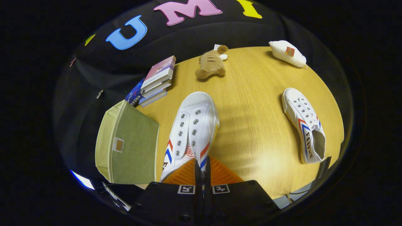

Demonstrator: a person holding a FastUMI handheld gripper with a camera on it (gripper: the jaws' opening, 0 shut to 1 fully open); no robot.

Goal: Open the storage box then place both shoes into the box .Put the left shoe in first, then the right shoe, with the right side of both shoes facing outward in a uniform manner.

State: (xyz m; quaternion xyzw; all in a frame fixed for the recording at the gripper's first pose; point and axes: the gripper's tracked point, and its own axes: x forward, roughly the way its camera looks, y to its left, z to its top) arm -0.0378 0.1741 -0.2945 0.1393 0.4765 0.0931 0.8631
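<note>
gripper fingers pinching heel edge of near shoe, green storage box just beside it, second shoe well apart on wooden table

— What can't you make out?
— The near shoe's heel hides behind the claw; whether its nearly closed fingers pinch it, I can't tell.
— And the green box?
— Its near corner is cut off; lid state unclear.
</note>
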